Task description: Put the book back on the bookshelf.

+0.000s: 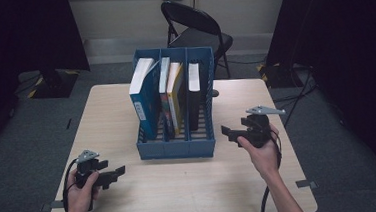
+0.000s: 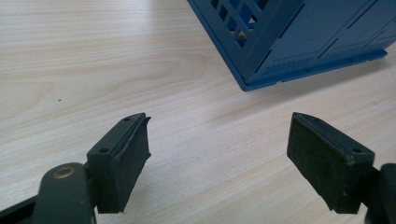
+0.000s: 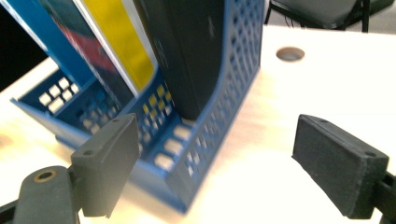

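Observation:
A blue three-slot file rack [image 1: 176, 149] stands in the middle of the wooden table [image 1: 182, 191]. Its left slot holds a blue book [image 1: 143, 96], its middle slot a yellow book [image 1: 176, 94] beside a colourful one, and its right slot a black book [image 1: 195, 93]. My left gripper [image 1: 118, 172] rests low at the table's front left, open and empty, pointing toward the rack's near corner [image 2: 299, 42]. To the right of the rack my right gripper [image 1: 228, 132] is held open and empty. Its own view faces the rack's front right corner [image 3: 233, 84] and the black book [image 3: 187, 51].
A black folding chair [image 1: 195, 28] stands beyond the table's far edge. A round cable hole [image 3: 290, 53] sits in the tabletop behind the rack's right side. Dark curtains hang at both sides of the room. Bare tabletop lies in front of the rack.

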The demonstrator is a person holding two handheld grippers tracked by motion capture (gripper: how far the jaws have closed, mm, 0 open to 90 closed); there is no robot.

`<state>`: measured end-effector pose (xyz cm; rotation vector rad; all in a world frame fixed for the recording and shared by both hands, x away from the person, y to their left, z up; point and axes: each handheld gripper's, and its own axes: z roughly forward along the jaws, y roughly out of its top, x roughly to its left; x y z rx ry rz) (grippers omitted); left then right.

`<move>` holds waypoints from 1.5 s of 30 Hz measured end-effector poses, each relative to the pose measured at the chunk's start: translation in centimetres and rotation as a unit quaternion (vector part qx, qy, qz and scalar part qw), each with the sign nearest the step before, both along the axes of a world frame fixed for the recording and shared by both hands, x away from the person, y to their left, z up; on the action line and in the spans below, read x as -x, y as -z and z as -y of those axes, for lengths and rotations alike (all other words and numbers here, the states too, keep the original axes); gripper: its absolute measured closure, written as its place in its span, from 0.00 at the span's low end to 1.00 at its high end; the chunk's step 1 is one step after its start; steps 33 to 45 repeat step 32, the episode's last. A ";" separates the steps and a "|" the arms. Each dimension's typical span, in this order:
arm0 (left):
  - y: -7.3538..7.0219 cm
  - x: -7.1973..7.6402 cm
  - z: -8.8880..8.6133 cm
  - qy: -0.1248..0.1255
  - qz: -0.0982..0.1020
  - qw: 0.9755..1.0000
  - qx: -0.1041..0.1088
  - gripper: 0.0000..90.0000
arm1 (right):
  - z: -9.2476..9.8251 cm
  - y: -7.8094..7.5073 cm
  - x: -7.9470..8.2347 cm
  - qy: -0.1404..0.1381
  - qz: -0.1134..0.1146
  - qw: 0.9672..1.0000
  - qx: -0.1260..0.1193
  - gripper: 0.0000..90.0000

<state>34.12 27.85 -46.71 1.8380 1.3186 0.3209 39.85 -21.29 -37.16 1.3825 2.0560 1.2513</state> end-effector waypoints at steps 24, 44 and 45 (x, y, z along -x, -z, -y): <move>-0.1 0.2 -0.1 -0.003 -0.006 1.000 -0.004 0.22 | 7.3 8.5 7.7 0.068 -0.078 0.994 0.028 0.17; 0.0 0.2 0.1 0.004 -0.009 1.000 -0.018 0.21 | 7.5 8.8 7.4 0.079 -0.073 0.994 0.028 0.16; 0.0 0.2 0.1 0.004 -0.009 1.000 -0.018 0.21 | 7.5 8.8 7.4 0.079 -0.073 0.994 0.028 0.16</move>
